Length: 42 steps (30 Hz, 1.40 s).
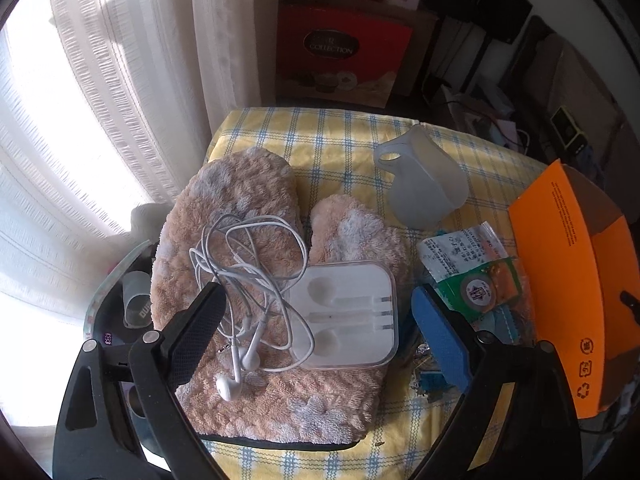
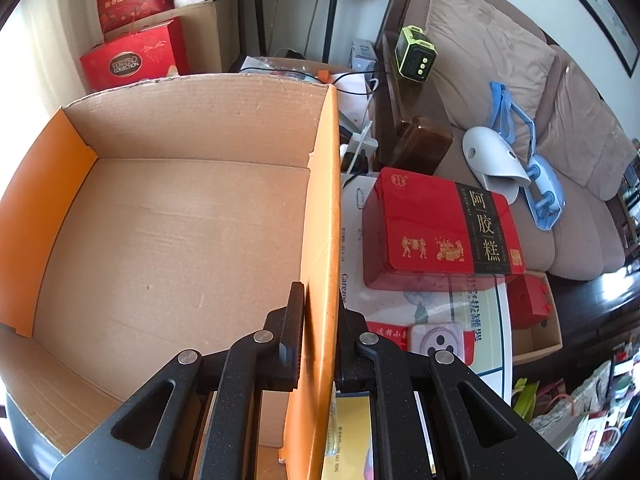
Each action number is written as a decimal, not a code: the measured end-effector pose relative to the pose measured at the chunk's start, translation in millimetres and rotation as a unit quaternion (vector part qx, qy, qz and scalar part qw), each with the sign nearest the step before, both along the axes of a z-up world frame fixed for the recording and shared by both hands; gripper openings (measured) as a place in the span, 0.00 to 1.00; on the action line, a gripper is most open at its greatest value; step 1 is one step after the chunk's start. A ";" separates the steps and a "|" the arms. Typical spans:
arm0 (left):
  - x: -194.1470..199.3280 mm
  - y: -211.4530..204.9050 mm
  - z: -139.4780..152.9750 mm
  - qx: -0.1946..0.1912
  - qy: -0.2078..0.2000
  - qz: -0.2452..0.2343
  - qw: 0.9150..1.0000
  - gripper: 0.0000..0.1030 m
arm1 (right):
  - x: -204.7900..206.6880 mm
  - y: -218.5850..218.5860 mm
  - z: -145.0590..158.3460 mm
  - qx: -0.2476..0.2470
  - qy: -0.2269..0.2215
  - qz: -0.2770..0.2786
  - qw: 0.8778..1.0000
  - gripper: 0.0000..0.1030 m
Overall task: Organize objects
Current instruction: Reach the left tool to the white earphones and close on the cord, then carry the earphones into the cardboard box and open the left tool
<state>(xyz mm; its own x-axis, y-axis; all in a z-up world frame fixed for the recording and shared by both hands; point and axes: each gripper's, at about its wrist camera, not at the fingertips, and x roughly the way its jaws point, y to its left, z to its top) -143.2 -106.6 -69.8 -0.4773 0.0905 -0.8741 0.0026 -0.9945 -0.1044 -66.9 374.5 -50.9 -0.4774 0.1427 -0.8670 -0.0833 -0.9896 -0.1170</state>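
White tangled earphones (image 1: pixel 248 280) and a clear plastic earphone case (image 1: pixel 348 316) lie on a fluffy peach mitten (image 1: pixel 240 200) on the yellow checked tablecloth (image 1: pixel 320 136). My left gripper (image 1: pixel 320 328) hangs over them, open, with the cable and the case between its fingers and the pads apart from both. In the right wrist view my right gripper (image 2: pixel 320 332) is shut on the orange side wall (image 2: pixel 320 220) of an open cardboard box (image 2: pixel 180 240), one finger inside and one outside. The same box (image 1: pixel 560 272) shows at the right in the left wrist view.
A translucent plastic jug (image 1: pixel 424 180) lies on its side behind the mitten. A green and white packet (image 1: pixel 468 268) sits beside the case. To the right of the box are a red tin (image 2: pixel 436 228) on a glass table and a brown sofa (image 2: pixel 520 80). Curtains (image 1: pixel 100 120) hang left.
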 end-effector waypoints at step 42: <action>11.9 -8.4 77.7 -0.014 0.075 0.010 0.997 0.05 | 14.1 2.0 1.9 -0.025 0.004 -0.011 1.000 0.09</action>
<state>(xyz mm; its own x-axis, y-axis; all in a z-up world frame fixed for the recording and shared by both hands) -131.3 -115.0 7.9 -0.6044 0.0553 -0.7947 0.0095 -0.9970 -0.0766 -52.9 376.5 -49.0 -0.4815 0.1090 -0.8696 -0.1049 -0.9923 -0.0663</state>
